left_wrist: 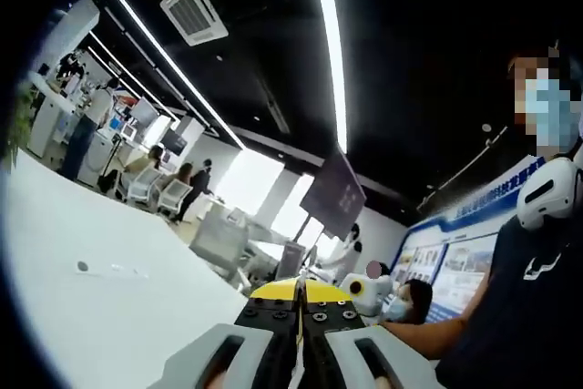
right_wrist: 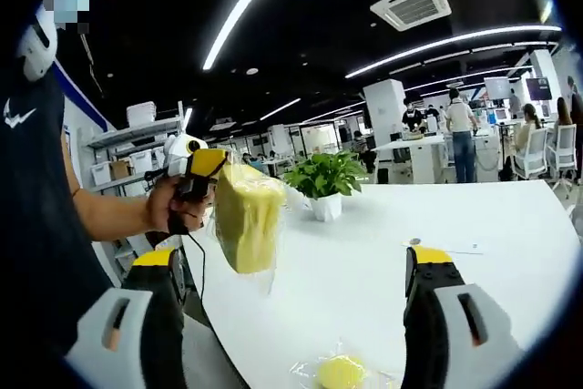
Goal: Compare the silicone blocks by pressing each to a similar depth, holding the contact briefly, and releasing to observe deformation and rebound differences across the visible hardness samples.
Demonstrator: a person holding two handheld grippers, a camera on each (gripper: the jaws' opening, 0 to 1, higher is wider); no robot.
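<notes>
In the right gripper view, the right gripper (right_wrist: 296,316) has its jaws wide apart, rising at 7 and 5 o'clock with nothing between them. At 9 o'clock the left gripper (right_wrist: 219,190), held in a hand (right_wrist: 171,207), is clamped on a yellow block (right_wrist: 248,216) in clear wrap, lifted above the white table (right_wrist: 383,243). A second yellow block (right_wrist: 341,372), also wrapped, lies on the table at 6 o'clock, between the right jaws' bases. A potted plant (right_wrist: 324,181) stands on the table just past centre. In the left gripper view, the left gripper (left_wrist: 298,302) at 6 o'clock has its jaws pressed together, a yellow edge between the tips. A person (left_wrist: 524,298) in a dark shirt sits at 4 o'clock.
</notes>
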